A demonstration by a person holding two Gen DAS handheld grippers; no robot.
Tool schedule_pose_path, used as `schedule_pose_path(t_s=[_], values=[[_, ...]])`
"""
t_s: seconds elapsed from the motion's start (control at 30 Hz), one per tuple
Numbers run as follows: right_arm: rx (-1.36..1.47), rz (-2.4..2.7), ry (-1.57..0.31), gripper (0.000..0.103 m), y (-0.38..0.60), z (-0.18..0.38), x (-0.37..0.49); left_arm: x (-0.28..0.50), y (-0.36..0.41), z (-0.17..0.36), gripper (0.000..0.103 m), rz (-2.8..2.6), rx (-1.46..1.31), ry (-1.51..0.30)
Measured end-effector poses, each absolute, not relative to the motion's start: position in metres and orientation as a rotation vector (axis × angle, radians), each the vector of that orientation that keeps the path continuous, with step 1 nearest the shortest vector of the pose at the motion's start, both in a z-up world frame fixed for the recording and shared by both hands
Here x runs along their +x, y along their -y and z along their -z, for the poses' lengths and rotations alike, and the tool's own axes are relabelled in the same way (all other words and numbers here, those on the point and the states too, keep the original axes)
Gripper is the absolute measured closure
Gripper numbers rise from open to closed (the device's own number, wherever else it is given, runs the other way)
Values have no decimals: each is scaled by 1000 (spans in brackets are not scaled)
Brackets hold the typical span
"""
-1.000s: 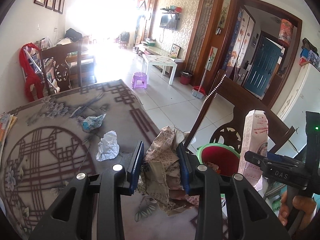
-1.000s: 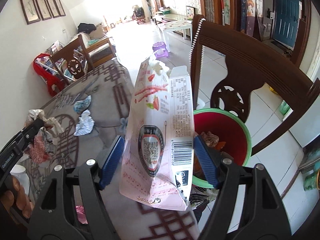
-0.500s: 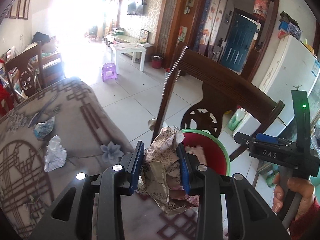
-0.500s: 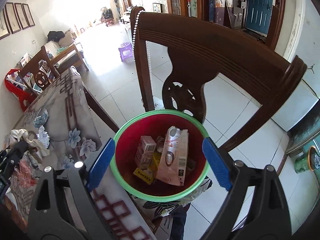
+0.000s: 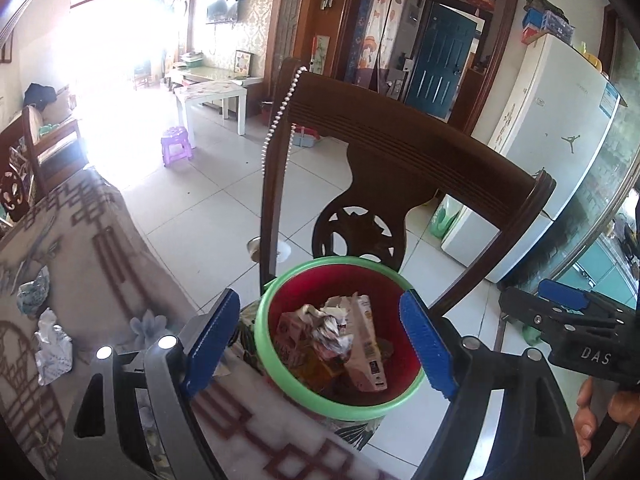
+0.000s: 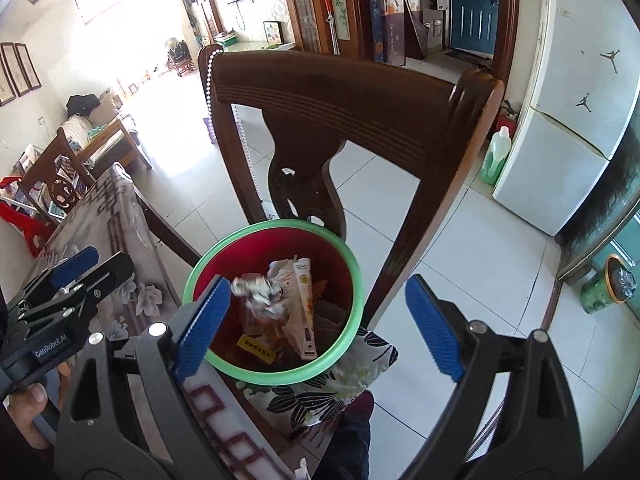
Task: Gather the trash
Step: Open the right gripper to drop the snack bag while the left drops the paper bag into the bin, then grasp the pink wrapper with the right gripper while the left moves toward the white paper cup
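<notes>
Bin (image 5: 340, 402) mouth open upward, reachable from above; trash pile (image 5: 340, 336) fills lower part, upper rim space free. Chair back (image 5: 400, 148) rises directly behind bin, blocks far side; bead string (image 5: 280, 108) hangs on its left post. Counter (image 5: 100, 264) edge touches bin's left. Left tongs (image 5: 320, 344) spread wide over bin, nothing between blue pads. Right tongs (image 6: 316, 328) likewise wide apart, just beside left tongs, crowding room above bin. Open floor (image 6: 480, 264) to right.

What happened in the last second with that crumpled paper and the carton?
Both were let go: the tall pink-white carton, then the crumpled brown paper wad, now in the red, green-rimmed bin. Left gripper and right gripper hang open. Two white scraps stay on the table.
</notes>
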State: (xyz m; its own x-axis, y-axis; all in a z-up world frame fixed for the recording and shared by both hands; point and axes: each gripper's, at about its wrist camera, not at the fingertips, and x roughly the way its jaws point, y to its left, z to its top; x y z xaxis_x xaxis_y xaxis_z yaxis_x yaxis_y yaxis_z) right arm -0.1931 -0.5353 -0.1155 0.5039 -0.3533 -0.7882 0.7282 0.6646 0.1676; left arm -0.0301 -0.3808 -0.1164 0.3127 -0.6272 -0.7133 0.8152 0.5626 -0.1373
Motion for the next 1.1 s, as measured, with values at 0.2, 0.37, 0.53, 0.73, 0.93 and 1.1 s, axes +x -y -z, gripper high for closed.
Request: schedule_pose_path(t_s=[0.2, 0.37, 0.53, 0.73, 0.93, 1.1], values=[[480, 637, -794, 15, 492, 111, -169, -24, 293, 100, 20, 900, 227, -766], [487, 543, -801, 12, 434, 112, -152, -16, 218, 105, 19, 789, 201, -793], [477, 433, -855, 12, 380, 122, -138, -7, 154, 116, 19, 664, 141, -841], [437, 312, -926, 12, 332, 135, -121, -6, 89, 120, 19, 547, 120, -842], [395, 183, -1032, 12, 284, 158, -104, -7, 38, 127, 19, 470, 104, -855], [365, 39, -1145, 12, 242, 184, -93, -14, 12, 145, 20, 441, 81, -900]])
